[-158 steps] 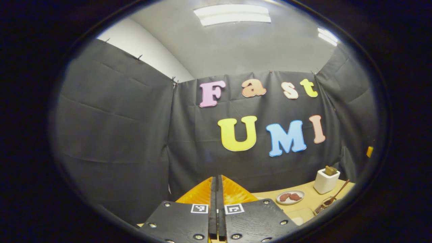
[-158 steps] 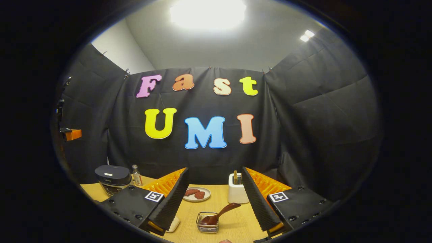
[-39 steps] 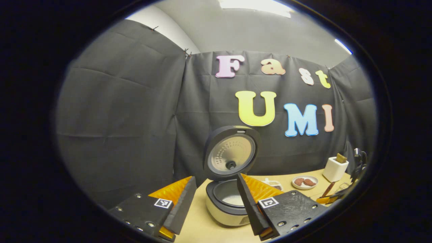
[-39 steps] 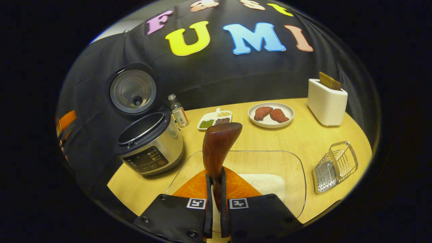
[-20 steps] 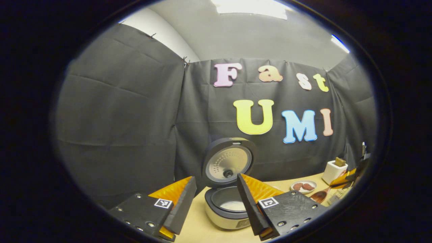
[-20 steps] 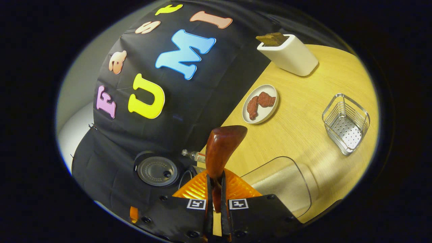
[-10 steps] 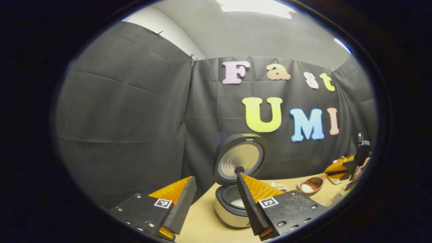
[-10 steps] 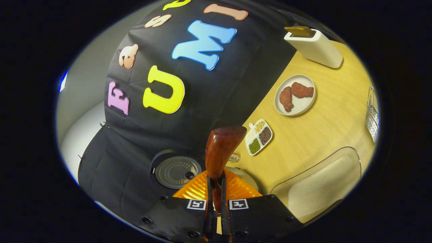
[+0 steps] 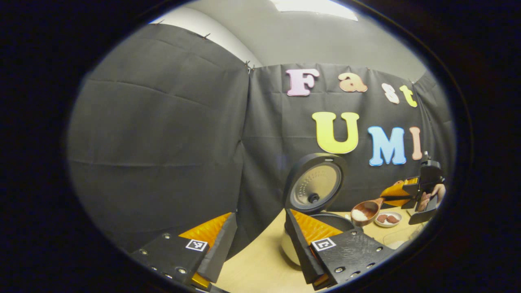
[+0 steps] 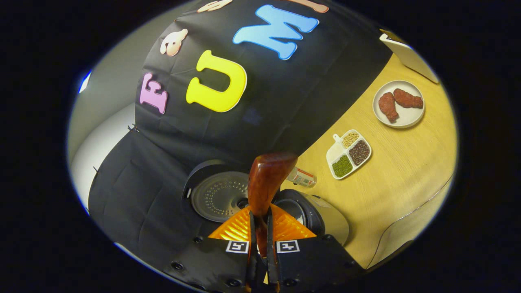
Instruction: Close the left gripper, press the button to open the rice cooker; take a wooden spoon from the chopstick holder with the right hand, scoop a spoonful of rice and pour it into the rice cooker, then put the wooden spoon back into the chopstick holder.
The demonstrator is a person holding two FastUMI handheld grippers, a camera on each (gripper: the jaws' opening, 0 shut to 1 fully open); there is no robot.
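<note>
Worktop (image 10: pixel 390 171): pale wood.
Rice cooker (image 10: pixel 313 219): lid raised.
Right hand-held gripper (image 10: pixel 260 254): clamped on wooden spoon (image 10: pixel 266 183), rice-laden above cooker.
Left hand-held gripper (image 9: pixel 260 244): spread wide, holding nothing.

The rice-laden wooden spoon (image 9: pixel 365 210) has reached the rice cooker (image 9: pixel 325 221).

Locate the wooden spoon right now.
In the left gripper view, the wooden spoon is at right, loaded with rice, held by the right hand-held gripper just right of the open rice cooker.

one rice cooker (image 10: pixel 317 219), one wooden spoon (image 10: pixel 266 183), one plate (image 10: pixel 407 118), one bottle (image 10: pixel 301 177)
</note>
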